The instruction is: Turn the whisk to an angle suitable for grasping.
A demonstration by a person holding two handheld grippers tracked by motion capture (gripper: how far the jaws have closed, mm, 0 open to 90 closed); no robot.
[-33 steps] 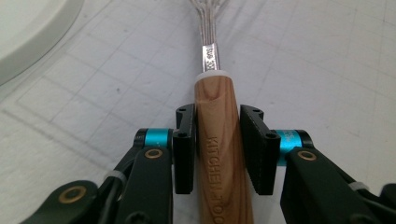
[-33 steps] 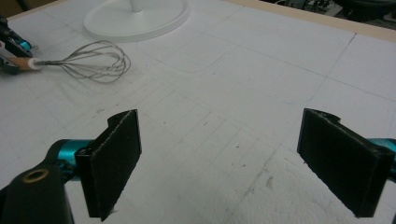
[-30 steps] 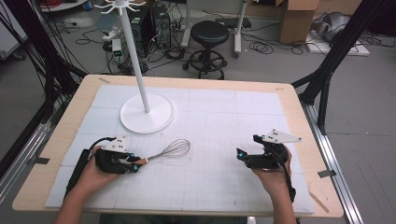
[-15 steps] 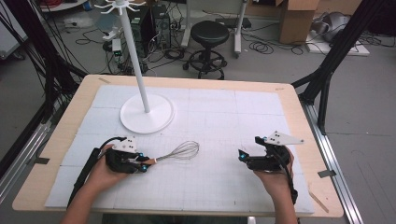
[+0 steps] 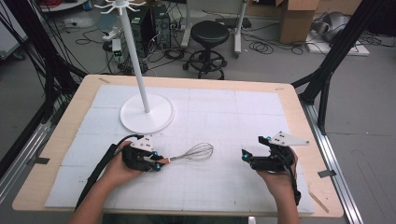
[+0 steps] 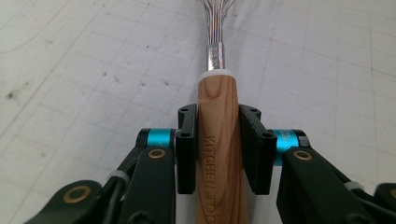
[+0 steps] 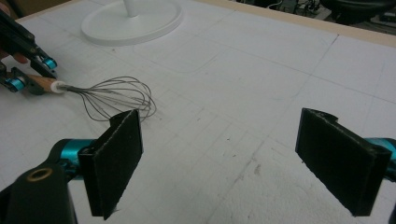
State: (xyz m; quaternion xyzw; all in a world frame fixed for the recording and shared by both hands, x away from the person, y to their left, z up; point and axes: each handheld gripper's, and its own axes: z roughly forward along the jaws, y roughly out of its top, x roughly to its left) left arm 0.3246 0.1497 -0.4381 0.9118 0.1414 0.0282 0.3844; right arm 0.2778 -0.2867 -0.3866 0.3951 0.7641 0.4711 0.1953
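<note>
**Whisk clamped by its handle, wires pointing at the idle gripper**

Whisk (image 6: 218, 140) sits in the left gripper (image 5: 156, 163), whose 2 black jaws press on either side of the wooden handle, just behind the white collar where the metal neck begins. That grip is narrow and firm, with the handle running straight out along the gripper's own line. From there the long axis lies nearly level over the white mat (image 5: 261, 112), and the wire balloon (image 5: 198, 151) leads away from the left gripper toward the person's right side, low over the mat; whether the wires touch it I cannot tell.

Next out is the right gripper (image 5: 247, 157), resting near the mat with its 2 jaws spread wide and nothing between them. It lies well apart from the whisk, level with it, and the balloon end is the part nearest to it. So the left hand (image 5: 119, 170) has the whisk, while the right hand (image 5: 278, 175) faces the wire end across a bare gap.

Beyond the whisk, toward the far edge of the table (image 5: 60, 140), stands the white stand (image 5: 147, 114) with its round base and tall pole, hooks at the top. Any move to hang the whisk there would likely mean lifting it away from the person and up.

Count: 1 whisk, 2 grippers, 1 stand.
</note>
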